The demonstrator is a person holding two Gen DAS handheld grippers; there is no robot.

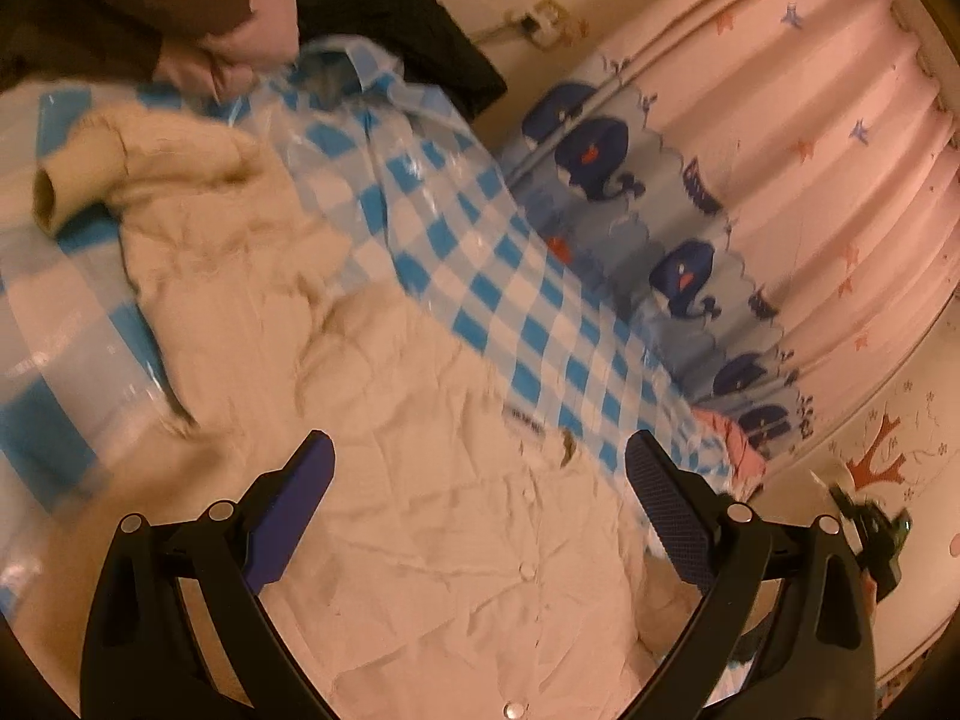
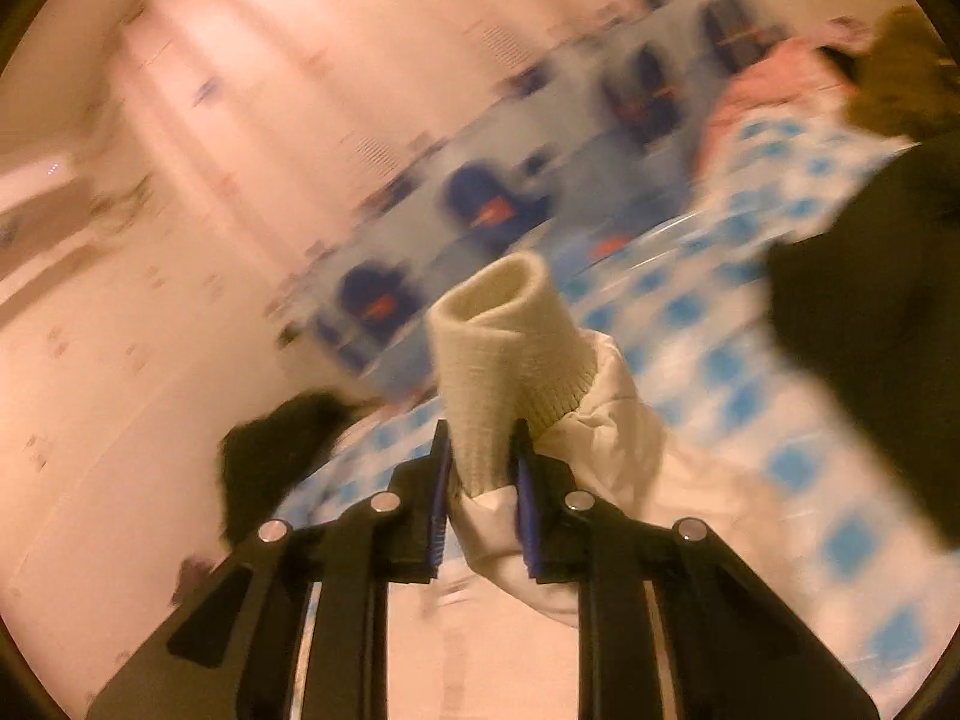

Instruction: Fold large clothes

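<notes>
A cream white jacket [image 1: 372, 396] with snap buttons lies spread over a blue-and-white checked plastic sheet [image 1: 510, 276]. One sleeve with a ribbed knit cuff [image 1: 66, 192] lies at the far left. My left gripper [image 1: 480, 450] hovers open over the jacket's front, nothing between its fingers. In the right wrist view my right gripper [image 2: 480, 438] is shut on the other sleeve's ribbed cuff [image 2: 510, 336], which stands up from between the pads, the white sleeve [image 2: 600, 444] trailing off to the right above the sheet.
A curtain [image 1: 690, 222] printed with whales and stars hangs past the sheet. Dark clothes [image 1: 408, 18] and a pink garment [image 1: 264, 18] are piled at the far end. A dark garment [image 2: 882, 324] fills the right side of the right wrist view.
</notes>
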